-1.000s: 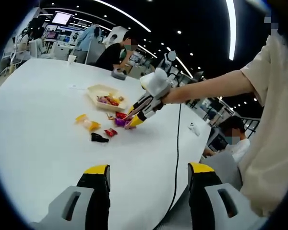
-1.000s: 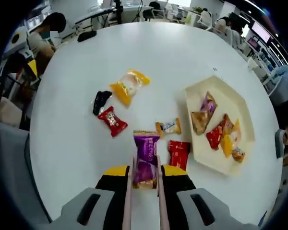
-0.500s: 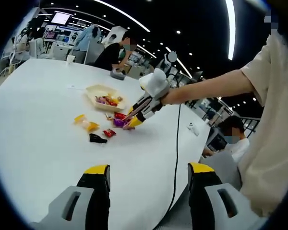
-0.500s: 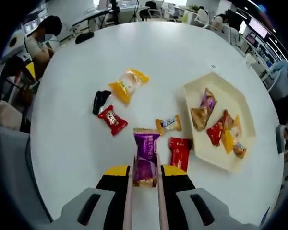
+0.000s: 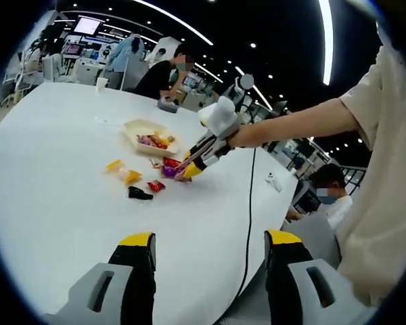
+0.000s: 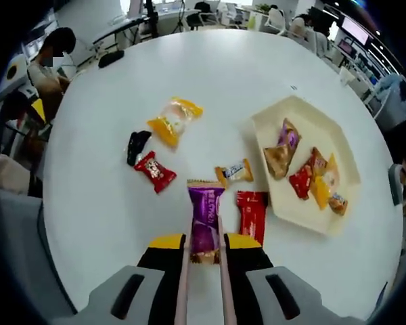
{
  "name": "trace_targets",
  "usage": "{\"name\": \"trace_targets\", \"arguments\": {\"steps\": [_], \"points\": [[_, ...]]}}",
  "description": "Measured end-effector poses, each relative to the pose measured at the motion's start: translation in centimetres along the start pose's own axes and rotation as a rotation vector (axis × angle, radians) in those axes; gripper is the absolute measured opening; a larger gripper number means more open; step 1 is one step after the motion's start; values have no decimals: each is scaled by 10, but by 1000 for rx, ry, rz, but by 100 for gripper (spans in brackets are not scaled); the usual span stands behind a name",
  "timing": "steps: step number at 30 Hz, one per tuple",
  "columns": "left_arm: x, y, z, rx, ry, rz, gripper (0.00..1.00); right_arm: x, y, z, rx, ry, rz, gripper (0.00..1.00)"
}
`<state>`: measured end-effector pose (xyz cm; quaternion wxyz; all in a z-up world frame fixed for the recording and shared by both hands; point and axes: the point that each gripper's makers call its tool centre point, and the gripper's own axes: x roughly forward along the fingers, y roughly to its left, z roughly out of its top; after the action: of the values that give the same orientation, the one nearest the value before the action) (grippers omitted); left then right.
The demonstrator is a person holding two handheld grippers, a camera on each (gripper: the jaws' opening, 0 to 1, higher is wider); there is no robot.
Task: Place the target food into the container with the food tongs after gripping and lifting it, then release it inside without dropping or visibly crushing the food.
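In the right gripper view, the right claw [image 6: 201,247] holds pink food tongs [image 6: 183,284] whose two arms run forward between its jaws, and their tips are closed on a purple snack packet [image 6: 204,218], pinched at its near end. The packet sits over the white table [image 6: 95,203], between a red candy [image 6: 155,171] and a red packet [image 6: 252,213], with a small yellow-ended candy [image 6: 233,172] just beyond. A black candy [image 6: 137,145] and an orange-and-clear packet [image 6: 172,120] lie farther out. The cream hexagonal tray [image 6: 274,115] to the right already holds several wrapped snacks. In the left gripper view, the left claw [image 5: 206,252] hangs wide apart, gripping nothing.
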<state>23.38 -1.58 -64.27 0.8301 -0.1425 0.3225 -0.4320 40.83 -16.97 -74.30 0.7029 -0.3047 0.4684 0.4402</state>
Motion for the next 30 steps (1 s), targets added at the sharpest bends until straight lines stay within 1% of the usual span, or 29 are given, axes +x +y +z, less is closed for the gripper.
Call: {"name": "trace_targets", "arguments": {"steps": [8,18,21,30], "points": [[1,0,2,2,1,-2,64,-3,2,-1,21,-13,-8,21],[2,-10,7,37,-5,-32,64,-27,4,1,43,-37,-46,21],[-1,-14,9,50,-9,-41,64,-33,5,0,45,-40,-60,21],[-10,-13,9,68,-21,-37,64,-45,6,-1,48,-34,-84,21]]}}
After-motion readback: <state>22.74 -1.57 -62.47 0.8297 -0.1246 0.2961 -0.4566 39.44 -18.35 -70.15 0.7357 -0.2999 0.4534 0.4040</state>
